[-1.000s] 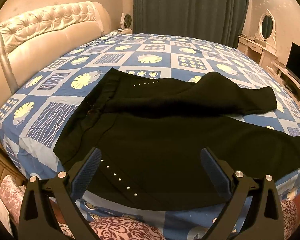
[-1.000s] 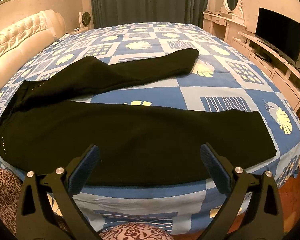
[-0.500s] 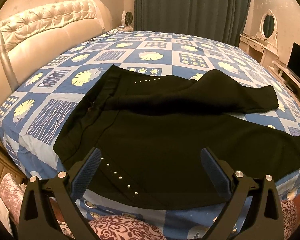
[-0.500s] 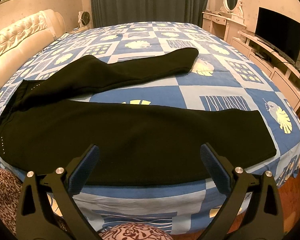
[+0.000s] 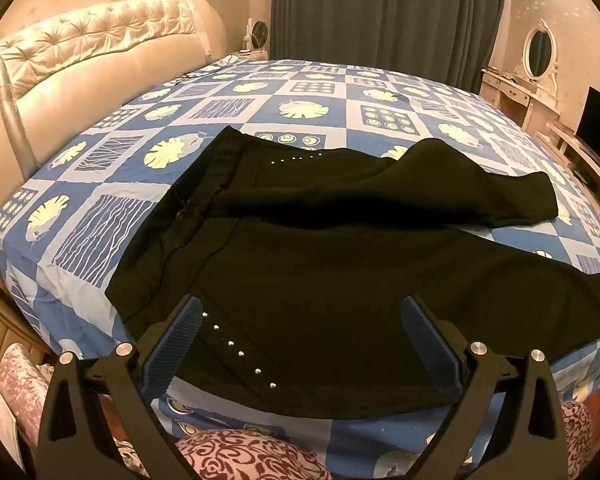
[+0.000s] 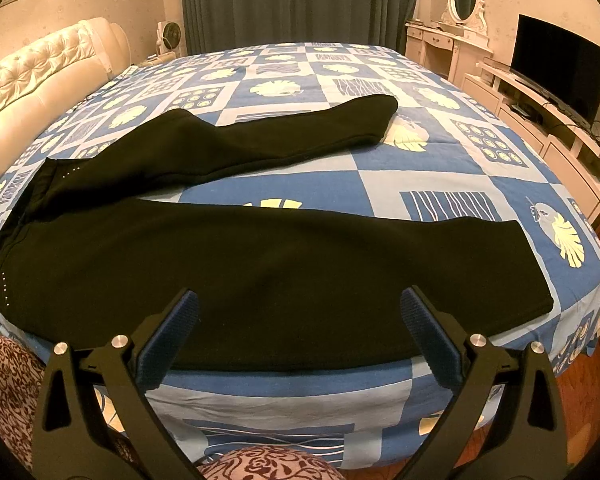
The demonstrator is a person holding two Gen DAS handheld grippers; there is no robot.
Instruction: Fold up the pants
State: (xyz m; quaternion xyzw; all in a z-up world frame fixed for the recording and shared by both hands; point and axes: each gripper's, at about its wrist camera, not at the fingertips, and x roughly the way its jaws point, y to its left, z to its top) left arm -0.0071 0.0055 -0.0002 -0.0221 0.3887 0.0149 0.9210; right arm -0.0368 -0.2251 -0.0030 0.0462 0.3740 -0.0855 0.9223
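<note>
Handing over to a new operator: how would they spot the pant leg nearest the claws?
Start at the bed with its blue patchwork sheet, where black pants lie spread out. The near leg runs along the bed's front edge, straight and flat, its cuff at the right. The far leg angles away toward the curtains.

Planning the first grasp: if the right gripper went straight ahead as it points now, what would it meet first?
Probably the near leg of the black pants, lying flat on the bed; the open right gripper frames it. Depth is uncertain.
</note>
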